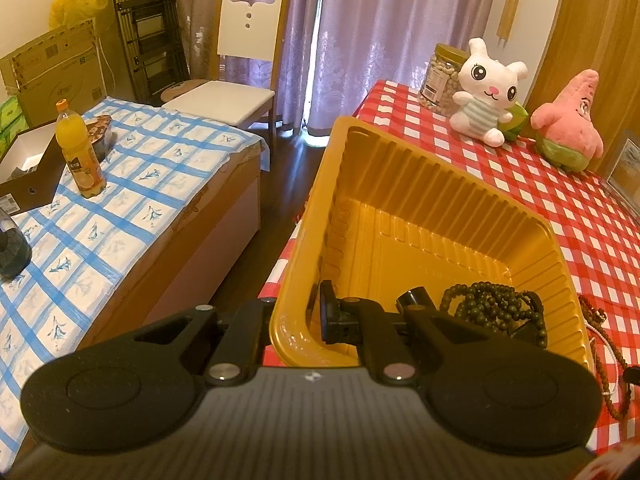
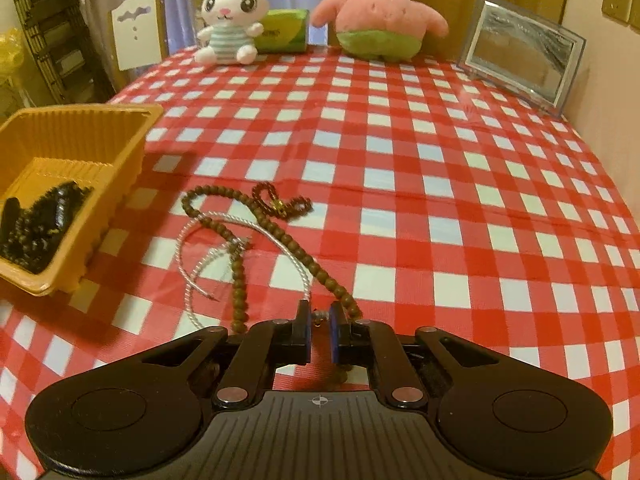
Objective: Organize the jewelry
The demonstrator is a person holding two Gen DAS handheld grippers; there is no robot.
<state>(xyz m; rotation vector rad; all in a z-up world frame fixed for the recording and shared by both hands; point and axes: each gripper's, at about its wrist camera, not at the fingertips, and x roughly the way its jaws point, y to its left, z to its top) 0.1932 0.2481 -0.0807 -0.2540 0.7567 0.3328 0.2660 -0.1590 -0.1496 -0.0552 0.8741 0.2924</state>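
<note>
**Closing on the brown strand, tray held ready**

Mid-pickup, by the look of it. Right tongs (image 2: 320, 334) low over the red-checked surface (image 2: 440, 200), narrowly parted, a small metal piece in the gap; whether already pinched cannot be told. Brown bead necklace (image 2: 240, 264) sprawled just ahead, tangled with a white twisted cord (image 2: 192, 276) and a darker red strand (image 2: 280, 202), all outside the yellow tray (image 2: 120, 160). Dark green beads (image 1: 496, 304) already inside. Left tongs (image 1: 372, 312) parted wide, reaching over the tray's near rim among those beads, gripping nothing visible. Next, probably: close fully, lift slowly to free the strand from the cord, carry left to the tray.
</note>
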